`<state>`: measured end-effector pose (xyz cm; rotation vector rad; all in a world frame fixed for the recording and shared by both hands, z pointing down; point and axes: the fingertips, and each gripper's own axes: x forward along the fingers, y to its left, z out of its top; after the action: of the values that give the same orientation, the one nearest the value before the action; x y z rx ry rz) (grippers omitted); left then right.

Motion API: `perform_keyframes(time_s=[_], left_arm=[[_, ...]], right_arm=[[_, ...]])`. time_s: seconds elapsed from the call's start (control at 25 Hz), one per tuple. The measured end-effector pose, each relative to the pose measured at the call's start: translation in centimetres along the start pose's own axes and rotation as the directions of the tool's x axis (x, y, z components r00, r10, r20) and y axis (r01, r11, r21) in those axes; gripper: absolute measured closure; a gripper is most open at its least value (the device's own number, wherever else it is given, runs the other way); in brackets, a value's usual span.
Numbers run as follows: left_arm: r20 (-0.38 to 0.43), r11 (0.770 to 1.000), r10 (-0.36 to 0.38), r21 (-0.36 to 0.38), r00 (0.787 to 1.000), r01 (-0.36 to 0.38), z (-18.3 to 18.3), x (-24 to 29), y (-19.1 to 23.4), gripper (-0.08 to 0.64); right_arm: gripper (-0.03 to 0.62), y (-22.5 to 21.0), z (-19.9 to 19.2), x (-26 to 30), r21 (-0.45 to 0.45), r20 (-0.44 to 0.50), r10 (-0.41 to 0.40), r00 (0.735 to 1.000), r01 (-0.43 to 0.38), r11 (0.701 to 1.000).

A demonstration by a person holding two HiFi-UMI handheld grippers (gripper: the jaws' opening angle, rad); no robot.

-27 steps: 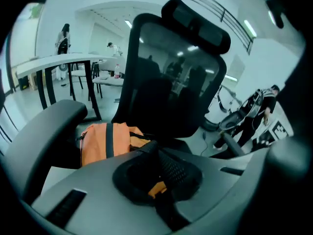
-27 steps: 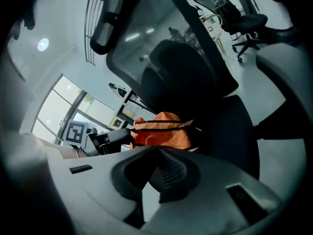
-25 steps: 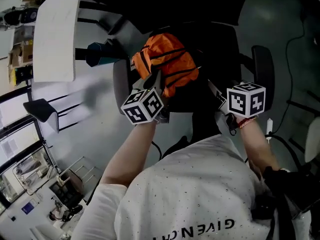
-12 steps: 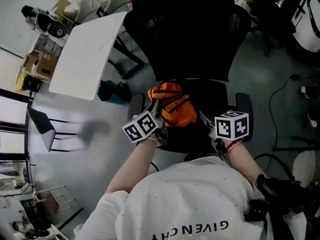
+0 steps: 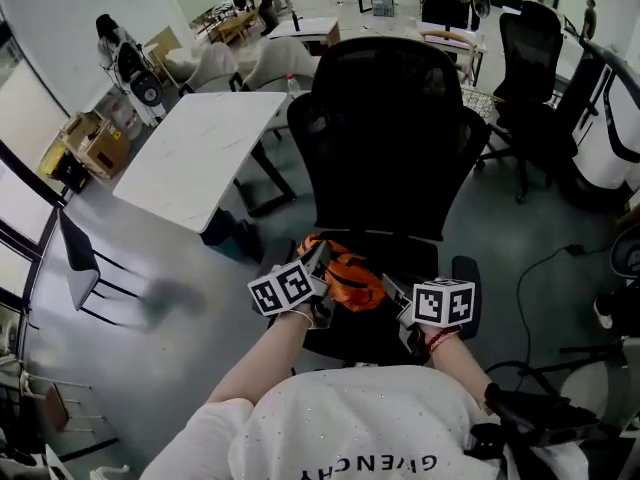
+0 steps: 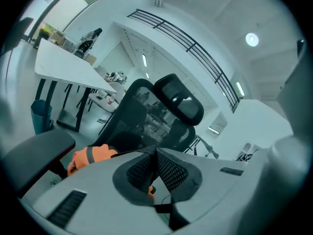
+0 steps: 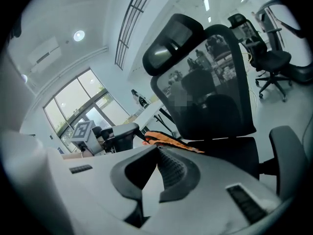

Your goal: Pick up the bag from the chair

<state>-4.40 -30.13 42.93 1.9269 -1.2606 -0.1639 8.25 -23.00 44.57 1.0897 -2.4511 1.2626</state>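
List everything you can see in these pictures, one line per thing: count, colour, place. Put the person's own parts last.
office chair: one, black, centre, facing the person
bag: one, orange with black straps, on the office chair's seat
table: one, white top, left of the office chair
bin: one, teal, on the floor under the table
other chairs: at least one, black, upper right
cardboard boxes: a few, brown, far left by the wall
shirt: one, white, bottom of the head view
left gripper: one, grey, at the bag's left side, jaws together, apparently on a black strap
right gripper: one, grey, at the bag's right edge, jaws together
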Motion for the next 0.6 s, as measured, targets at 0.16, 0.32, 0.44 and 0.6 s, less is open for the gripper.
perform_keyframes(time_s=[0.16, 0.32, 0.44, 0.6], left_arm=[[0.042, 0.995, -0.100, 0.032, 0.994, 0.098, 1.4, -1.9, -3.3, 0.552], [0.053, 0.980, -0.177, 0.104, 0.983, 0.170, 2.2, -5.4, -6.7, 0.552], [0.086, 0.966, -0.227, 0.145, 0.970, 0.213, 3.2, -8.6, -8.8, 0.552], [0.089, 0.926, -0.325, 0.233, 0.941, 0.298, 2.6, -14.1, -12.3, 0.552]], right_arm=[[0.589, 1.8, 1.0, -1.9, -0.011, 0.106, 0.045, 0.993, -0.044, 0.999], [0.591, 6.6, 2.8, -5.2, -0.014, 0.257, 0.170, 0.951, -0.173, 0.985], [0.591, 9.8, 3.2, -7.4, -0.073, 0.302, 0.181, 0.936, -0.167, 0.983], [0.591, 14.0, 1.4, -9.7, -0.143, 0.337, 0.203, 0.919, -0.163, 0.976]])
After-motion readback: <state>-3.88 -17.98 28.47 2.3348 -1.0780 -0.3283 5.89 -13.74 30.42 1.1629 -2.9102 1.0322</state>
